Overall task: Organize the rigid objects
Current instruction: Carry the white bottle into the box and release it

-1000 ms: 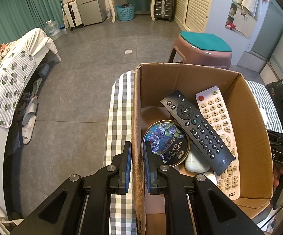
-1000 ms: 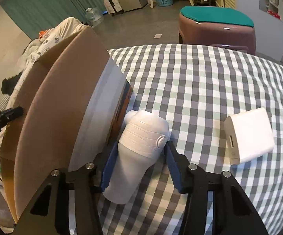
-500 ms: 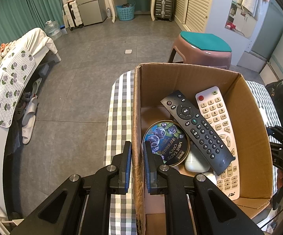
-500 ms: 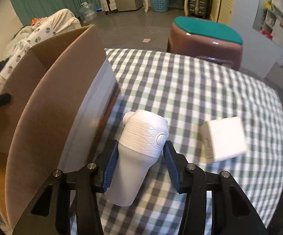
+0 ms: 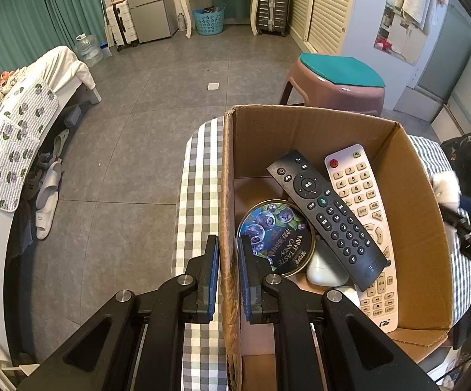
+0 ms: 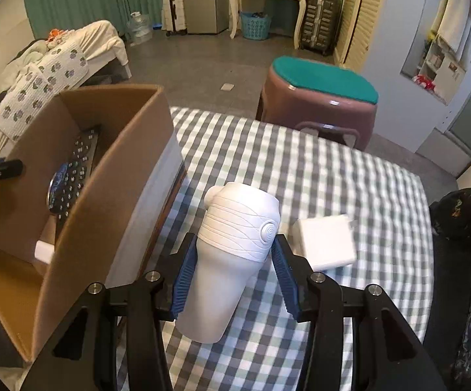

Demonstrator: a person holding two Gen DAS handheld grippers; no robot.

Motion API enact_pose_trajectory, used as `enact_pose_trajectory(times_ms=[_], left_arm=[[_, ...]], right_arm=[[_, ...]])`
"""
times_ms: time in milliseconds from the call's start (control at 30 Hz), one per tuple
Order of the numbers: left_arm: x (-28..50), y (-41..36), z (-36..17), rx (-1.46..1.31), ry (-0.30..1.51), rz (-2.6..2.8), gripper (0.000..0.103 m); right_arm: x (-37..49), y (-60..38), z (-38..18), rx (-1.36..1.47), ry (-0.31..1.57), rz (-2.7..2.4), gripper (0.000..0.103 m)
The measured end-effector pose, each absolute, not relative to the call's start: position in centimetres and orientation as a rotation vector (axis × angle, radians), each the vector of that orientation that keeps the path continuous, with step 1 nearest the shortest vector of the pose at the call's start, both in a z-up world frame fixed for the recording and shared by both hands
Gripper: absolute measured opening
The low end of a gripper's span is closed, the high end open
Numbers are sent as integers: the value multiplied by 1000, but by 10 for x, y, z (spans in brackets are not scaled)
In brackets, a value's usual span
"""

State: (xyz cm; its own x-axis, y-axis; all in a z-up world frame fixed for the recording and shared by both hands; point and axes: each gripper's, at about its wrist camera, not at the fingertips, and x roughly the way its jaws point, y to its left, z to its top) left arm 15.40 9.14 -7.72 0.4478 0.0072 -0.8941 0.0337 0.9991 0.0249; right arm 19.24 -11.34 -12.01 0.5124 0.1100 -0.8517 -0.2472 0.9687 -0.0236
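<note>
My left gripper (image 5: 228, 244) is shut on the left wall of an open cardboard box (image 5: 300, 130). Inside the box lie a black remote (image 5: 326, 211), a white remote (image 5: 362, 208), a round blueberry candy tin (image 5: 276, 238) and a small white rounded case (image 5: 325, 268). In the right wrist view my right gripper (image 6: 234, 244) is shut on a white ribbed lidded cup (image 6: 222, 280). It holds the cup above the checked tablecloth (image 6: 300, 169), just right of the box (image 6: 111, 176). A white charger block (image 6: 326, 244) lies on the cloth behind the cup.
A pink stool with a teal cushion (image 6: 320, 97) stands past the table's far edge. A bed (image 5: 23, 123) and slippers are on the floor to the left. Dark patterned fabric (image 6: 463, 211) sits at the table's right side.
My right gripper has risen with the white cup, lifting it off the cloth and tilting so the box's inside shows. My left gripper has stayed still on the box wall.
</note>
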Motion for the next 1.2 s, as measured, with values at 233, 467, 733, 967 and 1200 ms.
enact_pose_trajectory(times_ms=[233,467,733,967,1200], left_arm=[[154,92,-77,43,1107,-16,11],[154,91,-77,41,1107,-16,11],[154,90,-77,42,1105,-17,11],[155,85,-75,42,1106,-23,11],[155,90,-74,26,1104,-34,12]], right_arm=[[182,-106,-62,-205,891,211,46],[174,-81,-5,-254,766,267,46],[166,-29,14,-282,723,391,46],[170,16,-13,-287,777,510,46],[184,51,-62,-274,888,598,46]])
